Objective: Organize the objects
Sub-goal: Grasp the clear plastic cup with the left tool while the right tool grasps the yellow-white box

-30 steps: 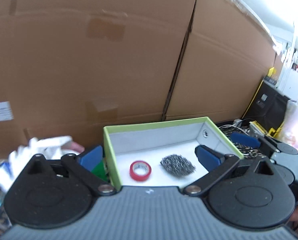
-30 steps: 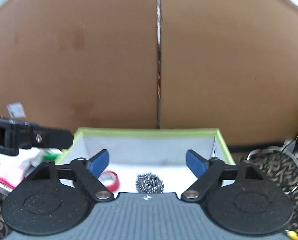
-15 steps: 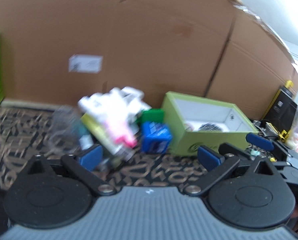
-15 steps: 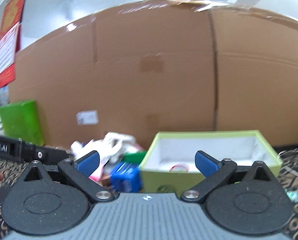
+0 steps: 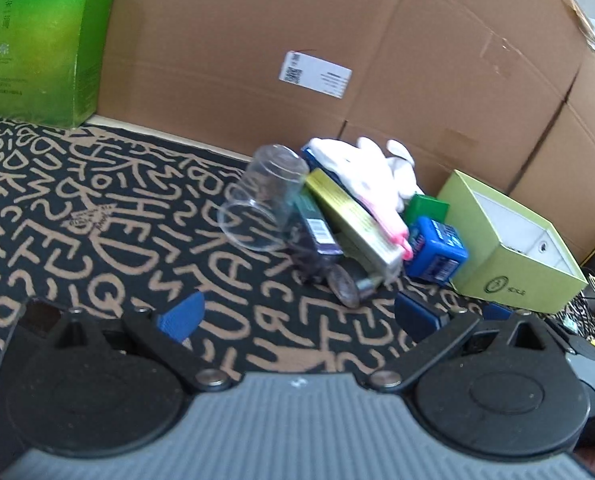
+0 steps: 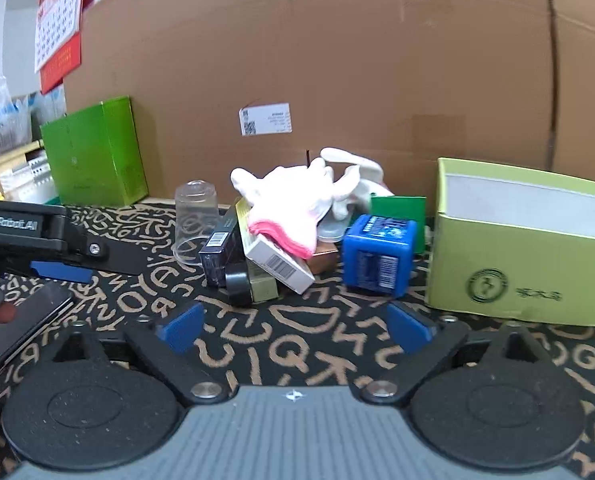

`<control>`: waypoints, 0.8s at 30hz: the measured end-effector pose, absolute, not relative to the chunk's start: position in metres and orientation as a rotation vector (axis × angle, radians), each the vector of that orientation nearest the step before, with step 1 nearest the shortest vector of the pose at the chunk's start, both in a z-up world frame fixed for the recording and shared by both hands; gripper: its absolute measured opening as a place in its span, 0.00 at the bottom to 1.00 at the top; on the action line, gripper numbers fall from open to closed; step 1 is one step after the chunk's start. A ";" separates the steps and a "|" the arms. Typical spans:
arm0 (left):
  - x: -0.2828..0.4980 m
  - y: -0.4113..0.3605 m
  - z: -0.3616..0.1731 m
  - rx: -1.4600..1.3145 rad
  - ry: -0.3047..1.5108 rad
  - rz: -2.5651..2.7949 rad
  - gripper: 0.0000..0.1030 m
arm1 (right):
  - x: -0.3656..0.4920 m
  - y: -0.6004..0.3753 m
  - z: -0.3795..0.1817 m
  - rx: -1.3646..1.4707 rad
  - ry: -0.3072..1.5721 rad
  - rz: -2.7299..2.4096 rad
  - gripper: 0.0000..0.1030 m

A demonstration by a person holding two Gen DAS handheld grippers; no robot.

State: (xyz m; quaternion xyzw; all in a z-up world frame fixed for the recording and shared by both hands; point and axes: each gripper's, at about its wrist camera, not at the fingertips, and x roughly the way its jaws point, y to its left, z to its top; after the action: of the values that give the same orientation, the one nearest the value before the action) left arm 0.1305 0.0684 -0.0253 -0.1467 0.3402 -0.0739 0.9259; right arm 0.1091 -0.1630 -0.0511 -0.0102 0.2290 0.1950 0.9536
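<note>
Clutter remains ahead of both sets of fingers: the pale-green box point(image 6: 525, 264) sits ahead-right of the right gripper point(image 6: 295, 326), while the white glove point(image 6: 293, 200), blue box point(image 6: 379, 254), clear cup point(image 6: 195, 216) and cartons are still piled unsorted. Both grippers, left gripper point(image 5: 297, 318) included, stand wide open, holding nothing. A phone point(image 6: 25, 322) lies left.

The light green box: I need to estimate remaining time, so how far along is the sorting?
Early. The light green box is open, its contents hidden. Both the left gripper and right gripper are open and empty. The white glove, blue cube and clear cup remain piled outside.
</note>
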 end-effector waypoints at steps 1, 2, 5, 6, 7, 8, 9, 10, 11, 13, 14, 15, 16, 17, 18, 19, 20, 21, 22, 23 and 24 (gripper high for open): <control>0.133 0.070 -0.025 -0.301 0.697 -0.150 1.00 | 0.113 -0.158 -0.052 -0.019 0.469 0.398 0.93; 0.137 0.072 -0.024 -0.299 0.694 -0.150 1.00 | 0.118 -0.154 -0.052 -0.016 0.471 0.399 0.92; 0.154 0.075 -0.025 -0.275 0.691 -0.152 1.00 | 0.131 -0.138 -0.052 -0.023 0.467 0.398 0.85; 0.162 0.076 -0.026 -0.265 0.690 -0.140 1.00 | 0.136 -0.132 -0.053 -0.030 0.462 0.397 0.84; 0.169 0.077 -0.027 -0.258 0.690 -0.124 1.00 | 0.141 -0.126 -0.054 -0.040 0.458 0.396 0.81; 0.178 0.079 -0.028 -0.252 0.690 -0.108 1.00 | 0.145 -0.121 -0.055 -0.050 0.455 0.393 0.79; 0.186 0.080 -0.028 -0.251 0.687 -0.099 1.00 | 0.150 -0.116 -0.056 -0.057 0.452 0.391 0.78; 0.194 0.081 -0.029 -0.251 0.683 -0.091 1.00 | 0.154 -0.113 -0.057 -0.061 0.451 0.387 0.76; 0.202 0.081 -0.029 -0.247 0.680 -0.089 1.00 | 0.158 -0.109 -0.058 -0.063 0.451 0.382 0.72; 0.215 0.077 -0.032 -0.225 0.681 -0.091 1.00 | 0.166 -0.104 -0.060 -0.067 0.458 0.380 0.65; 0.221 0.073 -0.034 -0.207 0.681 -0.090 1.00 | 0.169 -0.102 -0.061 -0.069 0.460 0.380 0.56; 0.227 0.070 -0.037 -0.189 0.681 -0.097 1.00 | 0.172 -0.101 -0.061 -0.071 0.461 0.373 0.50; 0.232 0.068 -0.039 -0.173 0.682 -0.104 1.00 | 0.174 -0.101 -0.062 -0.070 0.460 0.366 0.42; 0.236 0.065 -0.040 -0.159 0.685 -0.105 1.00 | 0.175 -0.102 -0.063 -0.065 0.458 0.369 0.41; 0.241 0.062 -0.041 -0.146 0.687 -0.103 0.97 | 0.174 -0.103 -0.063 -0.061 0.453 0.369 0.40; 0.243 0.061 -0.042 -0.138 0.684 -0.106 0.94 | 0.172 -0.103 -0.062 -0.064 0.447 0.370 0.38; 0.245 0.061 -0.043 -0.133 0.685 -0.115 0.86 | 0.169 -0.104 -0.061 -0.073 0.439 0.369 0.34; 0.247 0.061 -0.044 -0.133 0.691 -0.122 0.78 | 0.164 -0.105 -0.059 -0.083 0.432 0.371 0.32; 0.247 0.062 -0.045 -0.140 0.701 -0.132 0.75 | 0.159 -0.106 -0.057 -0.088 0.427 0.373 0.30; 0.247 0.064 -0.047 -0.148 0.706 -0.143 0.65 | 0.153 -0.109 -0.055 -0.087 0.424 0.378 0.28; 0.247 0.065 -0.047 -0.149 0.712 -0.142 0.57 | 0.146 -0.112 -0.053 -0.085 0.421 0.385 0.28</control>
State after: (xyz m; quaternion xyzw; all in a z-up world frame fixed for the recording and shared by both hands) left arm 0.2465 0.0648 -0.0474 -0.0729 0.3478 -0.0693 0.9322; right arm 0.1464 -0.1119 -0.0530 -0.0420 0.2075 0.1901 0.9587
